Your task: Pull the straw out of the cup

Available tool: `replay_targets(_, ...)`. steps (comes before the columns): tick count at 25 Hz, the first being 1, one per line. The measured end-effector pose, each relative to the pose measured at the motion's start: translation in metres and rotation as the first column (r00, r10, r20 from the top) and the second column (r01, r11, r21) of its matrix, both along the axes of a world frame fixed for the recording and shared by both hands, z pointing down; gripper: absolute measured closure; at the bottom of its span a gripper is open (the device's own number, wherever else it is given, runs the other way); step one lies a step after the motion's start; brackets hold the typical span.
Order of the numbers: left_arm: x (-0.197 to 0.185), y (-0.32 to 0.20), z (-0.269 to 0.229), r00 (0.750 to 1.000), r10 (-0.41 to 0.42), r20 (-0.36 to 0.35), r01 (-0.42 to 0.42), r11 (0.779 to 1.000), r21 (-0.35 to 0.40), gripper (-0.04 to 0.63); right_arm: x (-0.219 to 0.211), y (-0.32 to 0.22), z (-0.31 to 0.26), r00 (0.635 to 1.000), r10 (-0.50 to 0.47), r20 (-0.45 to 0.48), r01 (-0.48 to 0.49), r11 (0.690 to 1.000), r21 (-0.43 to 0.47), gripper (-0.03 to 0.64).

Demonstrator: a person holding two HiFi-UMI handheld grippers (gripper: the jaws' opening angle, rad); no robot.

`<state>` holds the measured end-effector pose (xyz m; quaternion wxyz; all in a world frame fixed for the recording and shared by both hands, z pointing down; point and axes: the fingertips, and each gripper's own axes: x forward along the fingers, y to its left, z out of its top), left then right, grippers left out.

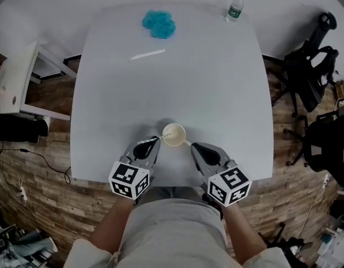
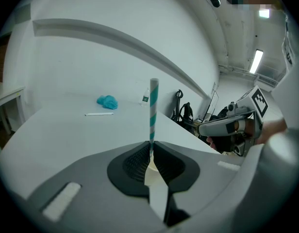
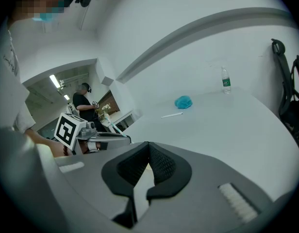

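Note:
A cream paper cup (image 1: 173,134) stands near the front edge of the white table (image 1: 216,82). My left gripper (image 1: 155,142) is shut on a teal-and-white striped straw (image 1: 162,138) at the cup's left rim. In the left gripper view the straw (image 2: 153,110) stands upright out of the closed jaws of the left gripper (image 2: 151,147). My right gripper (image 1: 192,146) is at the cup's right rim, shut on a cream edge of the cup (image 3: 143,173). The right gripper view also shows the left gripper (image 3: 110,137) with the straw (image 3: 114,127).
A blue crumpled cloth (image 1: 158,23), a white paper-wrapped stick (image 1: 147,54) and a water bottle (image 1: 235,8) lie at the table's far side. Black office chairs (image 1: 311,66) stand to the right, and a white side table (image 1: 15,82) to the left.

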<state>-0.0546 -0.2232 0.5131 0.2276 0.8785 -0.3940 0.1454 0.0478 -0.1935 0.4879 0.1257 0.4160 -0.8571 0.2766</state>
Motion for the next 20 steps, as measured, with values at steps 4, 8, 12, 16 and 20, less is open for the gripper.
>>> replay_targets(4, -0.001, 0.008, -0.011, 1.000, -0.002, -0.011, 0.002, 1.000, 0.016, 0.552, 0.000, 0.004, -0.007, 1.000, -0.003, 0.000, 0.003, 1.000, 0.017, 0.610)
replay_targets(8, -0.002, 0.017, -0.023, 1.000, 0.002, -0.018, -0.002, 0.999, 0.036, 0.552, 0.001, 0.011, -0.011, 1.000, -0.002, -0.008, 0.002, 1.000, 0.026, 0.610)
replay_targets(12, -0.003, 0.024, -0.035, 1.000, 0.001, -0.026, 0.001, 0.998, 0.055, 0.551, 0.005, 0.017, -0.018, 1.000, 0.006, -0.009, -0.006, 0.999, 0.041, 0.611)
replay_targets(16, -0.004, 0.034, -0.046, 0.999, 0.003, -0.034, -0.001, 0.998, 0.070, 0.551, 0.007, 0.024, -0.024, 1.000, 0.006, -0.005, -0.006, 0.998, 0.055, 0.611)
replay_targets(20, -0.005, 0.042, -0.055, 0.999, 0.004, -0.039, -0.001, 0.997, 0.081, 0.551, 0.009, 0.029, -0.029, 1.000, 0.006, 0.001, -0.006, 0.998, 0.062, 0.611)
